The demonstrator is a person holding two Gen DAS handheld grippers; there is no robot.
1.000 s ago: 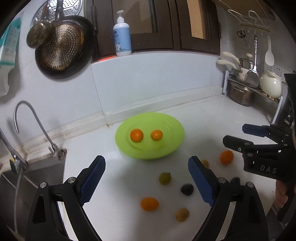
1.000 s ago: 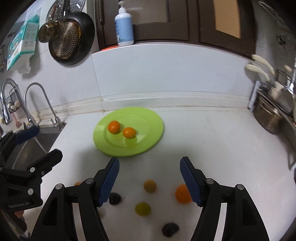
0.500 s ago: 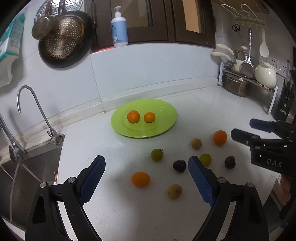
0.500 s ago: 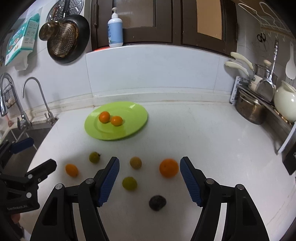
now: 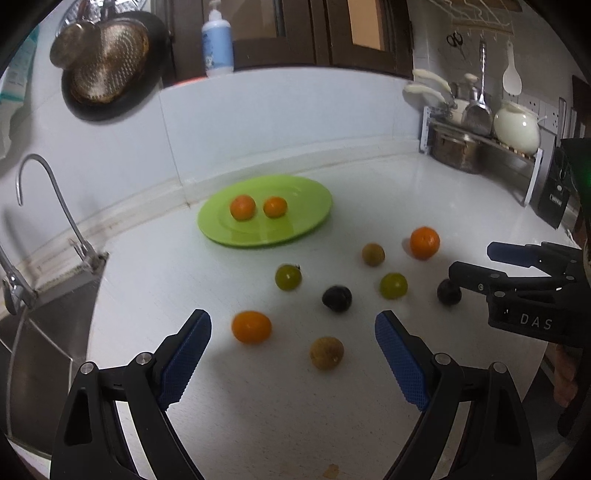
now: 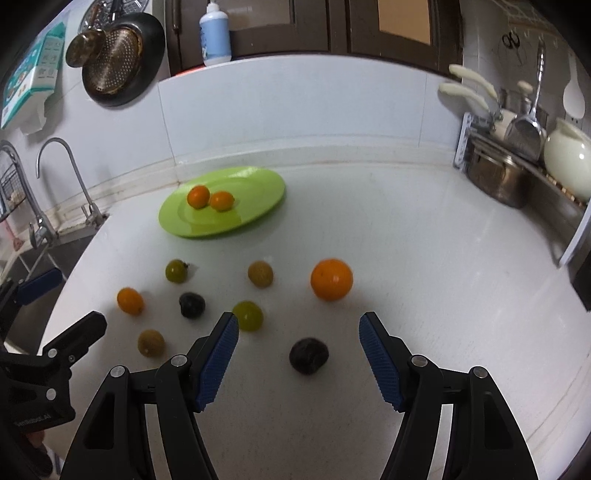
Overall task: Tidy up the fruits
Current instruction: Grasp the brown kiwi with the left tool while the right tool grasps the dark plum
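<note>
A green plate [image 5: 306, 206] [image 6: 258, 184] at the back of the white counter holds two small oranges [image 5: 242, 207] [image 6: 198, 196]. Several loose fruits lie in front of it: a large orange [image 5: 424, 242] [image 6: 331, 279], a small orange [image 5: 251, 327] [image 6: 130, 301], green ones [image 5: 288, 277] [image 6: 248, 315], brown ones [image 5: 327, 353] [image 6: 260, 273] and dark ones [image 5: 336, 298] [image 6: 308, 355]. My left gripper [image 5: 293, 339] is open and empty above the near fruits. My right gripper [image 6: 298, 341] is open and empty, with a dark fruit between its fingers' line of sight.
A sink with a curved faucet [image 5: 48, 206] [image 6: 70, 177] lies to the left. A rack with pots and a white teapot [image 5: 517, 127] [image 6: 565, 162] stands at the right. A pan [image 5: 107, 62] hangs on the wall; a soap bottle [image 6: 215, 33] stands on the ledge.
Both grippers have pulled back and risen from the plate, so more loose fruit is in view. Both stay open. No fruit has moved.
</note>
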